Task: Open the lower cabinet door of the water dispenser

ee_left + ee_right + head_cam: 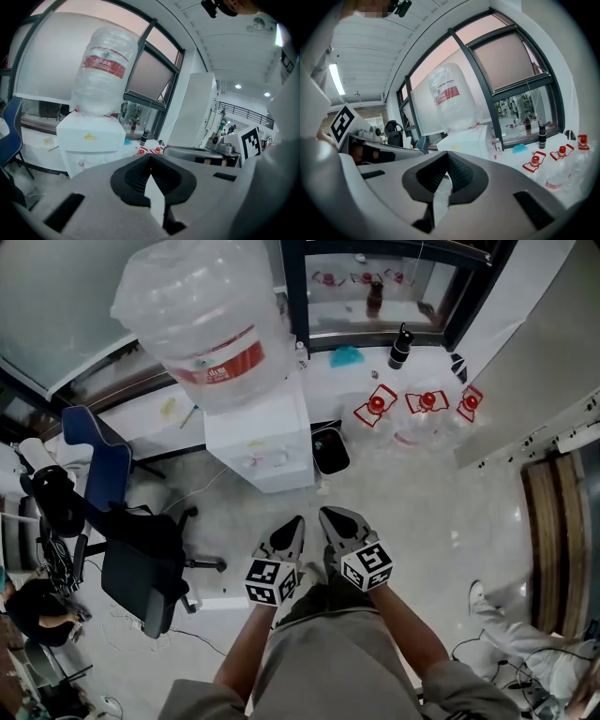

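Observation:
The white water dispenser [258, 442] stands on the floor ahead of me with a large clear bottle [206, 320] on top. From above I see only its top and taps; the lower cabinet door is hidden. My left gripper [292, 524] and right gripper [330, 517] hang side by side just short of it, both pointing at it, both shut and holding nothing. In the left gripper view the dispenser [91, 138] shows above the left gripper [150, 161], its lower front covered by the jaws. The right gripper [447, 164] sees the dispenser [464, 140] from the right.
A black bin [330, 451] sits right of the dispenser. Several red-capped water jugs [427, 413] lie on the floor at the back right. A black office chair [141, 559] and a blue chair [103, 460] stand to the left. A person's shoe [483, 596] is at the right.

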